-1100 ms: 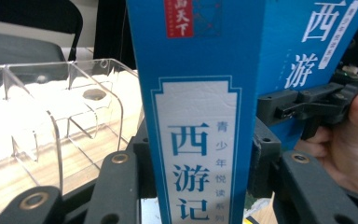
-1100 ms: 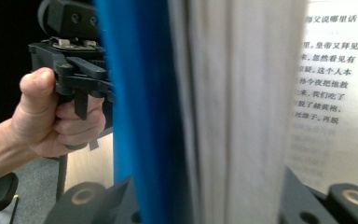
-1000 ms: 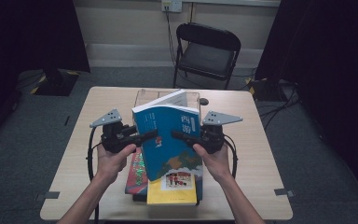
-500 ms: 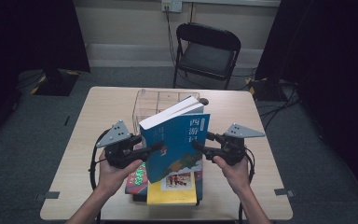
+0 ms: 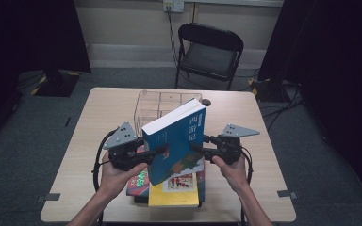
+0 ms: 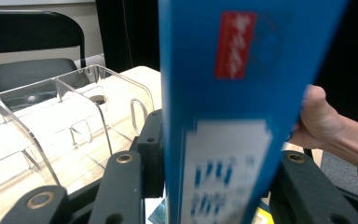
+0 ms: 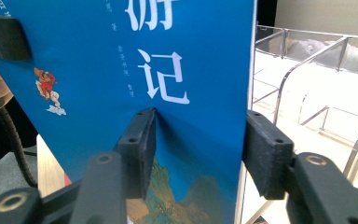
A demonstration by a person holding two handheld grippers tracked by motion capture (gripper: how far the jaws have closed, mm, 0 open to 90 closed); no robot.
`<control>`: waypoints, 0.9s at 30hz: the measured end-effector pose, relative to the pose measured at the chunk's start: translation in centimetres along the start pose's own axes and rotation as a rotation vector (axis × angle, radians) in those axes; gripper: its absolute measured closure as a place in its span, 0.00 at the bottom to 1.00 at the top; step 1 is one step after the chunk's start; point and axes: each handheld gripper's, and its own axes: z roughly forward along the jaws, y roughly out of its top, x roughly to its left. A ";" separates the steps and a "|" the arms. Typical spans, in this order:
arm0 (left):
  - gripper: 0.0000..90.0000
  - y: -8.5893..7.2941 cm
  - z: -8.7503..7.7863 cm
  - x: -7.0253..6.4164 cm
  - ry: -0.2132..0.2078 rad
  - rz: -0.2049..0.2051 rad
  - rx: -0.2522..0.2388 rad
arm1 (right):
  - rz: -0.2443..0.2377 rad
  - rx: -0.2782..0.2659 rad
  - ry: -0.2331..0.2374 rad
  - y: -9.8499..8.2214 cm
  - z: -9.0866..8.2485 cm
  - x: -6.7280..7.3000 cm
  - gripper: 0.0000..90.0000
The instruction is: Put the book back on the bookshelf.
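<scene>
- My left tool point(image 5: 162, 150) is clamped on the blue book point(image 5: 176, 141) by its spine edge; in the left gripper view the spine runs up between both jaws, so this side carries the weight.
- I hold the book upright and tilted, off the counter point(image 5: 89, 127), above the stack of books point(image 5: 169, 188) and just short of the clear acrylic rack point(image 5: 158, 106), likely bound for a slot.
- My right tool point(image 5: 195, 147) straddles the page edge; one pad touches the cover, the other stands off, so its grip is released. Its jaws have just been closing.
- Since a second ago the book has gone from leaning back to steeper, and my right hand has dropped and drawn outward.
</scene>
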 end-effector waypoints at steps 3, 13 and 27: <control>0.66 0.2 0.4 -0.4 0.014 0.015 0.011 | -0.003 -0.002 -0.003 0.0 -0.2 0.1 0.57; 0.65 0.0 1.7 -1.2 0.029 0.040 0.013 | -0.023 -0.007 0.032 -0.2 -1.0 0.2 0.64; 0.65 -0.9 2.2 -0.9 0.023 0.089 -0.029 | -0.030 -0.005 0.034 -0.3 -1.2 0.3 0.65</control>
